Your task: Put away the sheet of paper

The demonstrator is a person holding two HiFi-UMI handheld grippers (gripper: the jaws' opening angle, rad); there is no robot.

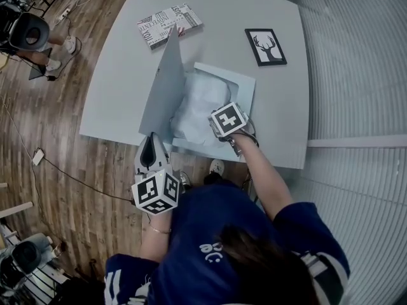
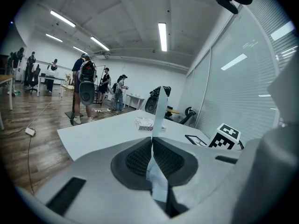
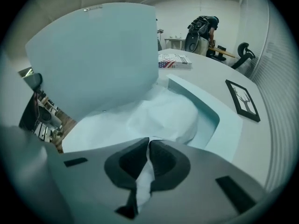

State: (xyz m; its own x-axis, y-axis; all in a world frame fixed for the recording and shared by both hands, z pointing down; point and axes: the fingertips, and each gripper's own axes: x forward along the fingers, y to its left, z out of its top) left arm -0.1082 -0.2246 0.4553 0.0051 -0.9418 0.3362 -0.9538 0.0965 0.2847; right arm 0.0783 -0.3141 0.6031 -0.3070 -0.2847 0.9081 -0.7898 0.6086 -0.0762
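A crumpled white sheet of paper (image 1: pixel 200 103) lies in a pale blue flat case (image 1: pixel 247 84) at the table's near edge. My right gripper (image 1: pixel 219 124) is at the sheet's near right corner. In the right gripper view its jaws (image 3: pixel 148 149) are shut on the paper (image 3: pixel 154 115). The case's grey-blue cover (image 1: pixel 164 88) stands upright to the left of the sheet, and my left gripper (image 1: pixel 152 140) is shut on its lower edge. In the left gripper view the cover (image 2: pixel 159 111) shows edge-on, pinched between the pads (image 2: pixel 152 148).
A patterned book (image 1: pixel 169 24) lies at the far side of the grey table (image 1: pixel 121 75), and a black-framed deer picture (image 1: pixel 265 46) at the far right. Wooden floor with cables is on the left. People stand far off in the room (image 2: pixel 86 90).
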